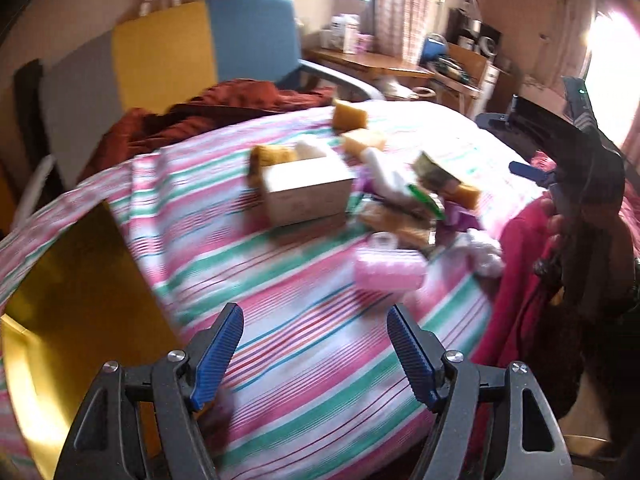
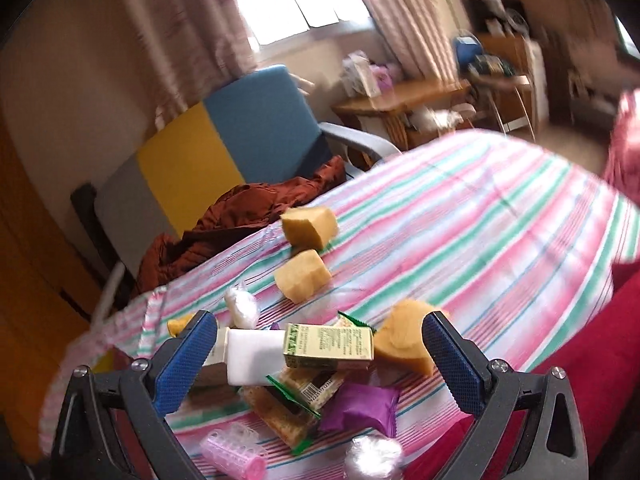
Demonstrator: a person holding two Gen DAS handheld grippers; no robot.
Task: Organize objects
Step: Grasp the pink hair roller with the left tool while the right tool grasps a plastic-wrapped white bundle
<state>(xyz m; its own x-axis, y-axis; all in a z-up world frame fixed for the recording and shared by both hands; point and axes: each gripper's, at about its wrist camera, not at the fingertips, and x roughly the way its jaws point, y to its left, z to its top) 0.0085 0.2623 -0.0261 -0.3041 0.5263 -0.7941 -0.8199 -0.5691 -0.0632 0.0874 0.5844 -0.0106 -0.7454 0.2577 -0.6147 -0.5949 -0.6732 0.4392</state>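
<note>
Blue-padded fingers (image 1: 218, 356) of the left gripper (image 1: 316, 354) stand apart over the striped bedcover (image 1: 304, 304), gripping nothing; only cloth shows between them. At far left lies a yellow board (image 1: 80, 300) (partly tucked under the cover's edge). Farther along, a small cardboard box (image 1: 306, 190) sits on the cover, with a pink hair roller (image 1: 388, 274) nearer the camera and to its right. Yellow sponge blocks (image 1: 352, 114) lie beyond the box. At the right edge, a hand grasps the right gripper (image 1: 532, 168).

From the right wrist, the right gripper (image 2: 318, 356) is spread to its widest, empty, its pads flanking a heap of items without touching them: a white tube (image 2: 256, 356), a green-printed carton (image 2: 328, 346), a purple packet (image 2: 362, 406) and a sponge (image 2: 404, 340). Two more sponges (image 2: 308, 226) lie behind, apart from the heap. A rust-coloured cloth (image 2: 248, 220) is bunched at the bed's far left side.
</note>
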